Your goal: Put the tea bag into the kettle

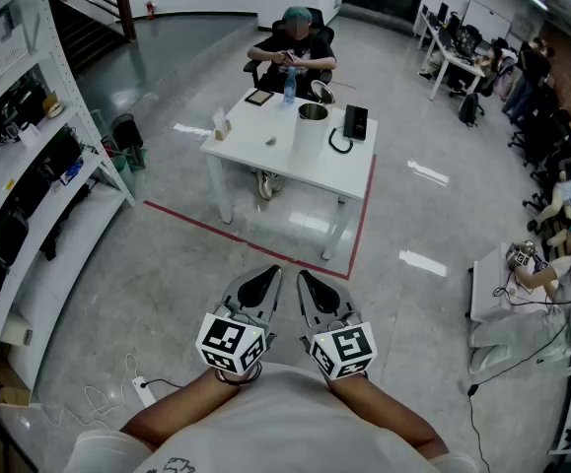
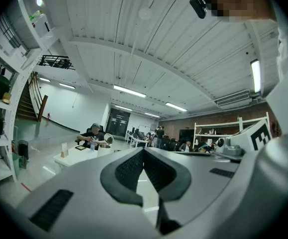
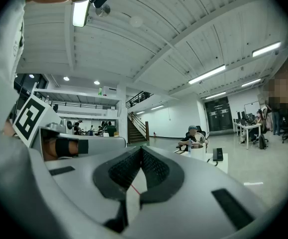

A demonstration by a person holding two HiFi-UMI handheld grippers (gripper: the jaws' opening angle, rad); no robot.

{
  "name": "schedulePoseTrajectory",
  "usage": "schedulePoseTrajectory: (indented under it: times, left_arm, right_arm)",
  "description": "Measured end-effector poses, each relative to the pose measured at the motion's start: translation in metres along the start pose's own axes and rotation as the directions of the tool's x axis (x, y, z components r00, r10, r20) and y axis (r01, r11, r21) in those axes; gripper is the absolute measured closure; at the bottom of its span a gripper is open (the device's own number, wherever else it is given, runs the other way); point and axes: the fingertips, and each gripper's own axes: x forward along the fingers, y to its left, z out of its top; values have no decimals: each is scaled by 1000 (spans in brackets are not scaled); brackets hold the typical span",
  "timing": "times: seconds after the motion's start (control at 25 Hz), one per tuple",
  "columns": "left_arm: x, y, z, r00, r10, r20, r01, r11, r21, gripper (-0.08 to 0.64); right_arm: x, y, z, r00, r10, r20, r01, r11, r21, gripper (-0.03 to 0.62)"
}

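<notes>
Head view. I have the left gripper (image 1: pixel 272 271) and the right gripper (image 1: pixel 303 275) held low against the body, side by side and pointing at the white bench (image 1: pixel 310 173), which stands well apart across bare floor inside a red taped outline. My reading: this is a carry posture, nothing being worked on yet. The kettle (image 1: pixel 311 130) stands upright near the middle of the bench with its lid tipped back, so the mouth is ready to receive. The inside looks dark and I cannot tell what it holds. Left of it on the benchtop lies a small pale item (image 1: pixel 270 142). It may be the tea bag, but it is too small to confirm. A water bottle (image 1: pixel 289 85) stands behind, in front of a seated person (image 1: pixel 295 49).

Left gripper view. The jaws are pressed together tip to tip, with nothing between them. The kettle shows far off to the left, lid up.

Right gripper view. The jaws are likewise closed on nothing. Only floor and a strip of the red tape show through the gap below the tips. The kettle is distant, to the right.

Task not started; the approach to the bench comes first.
</notes>
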Motion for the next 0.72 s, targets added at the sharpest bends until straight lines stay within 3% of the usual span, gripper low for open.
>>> schedulePoseTrajectory:
  times: [0.48,0.72]
  left_arm:
    - [2,9,-3,1000,-10,-18,10,1000,-18,551]
    - [4,33,-8,1000,3,-24,-4,1000,-30,551]
  right_arm:
    - [9,1,-6,1000,-11,-24,11,999,31,580]
    - [28,3,-12,1000,-11,-27,12,999,38,580]
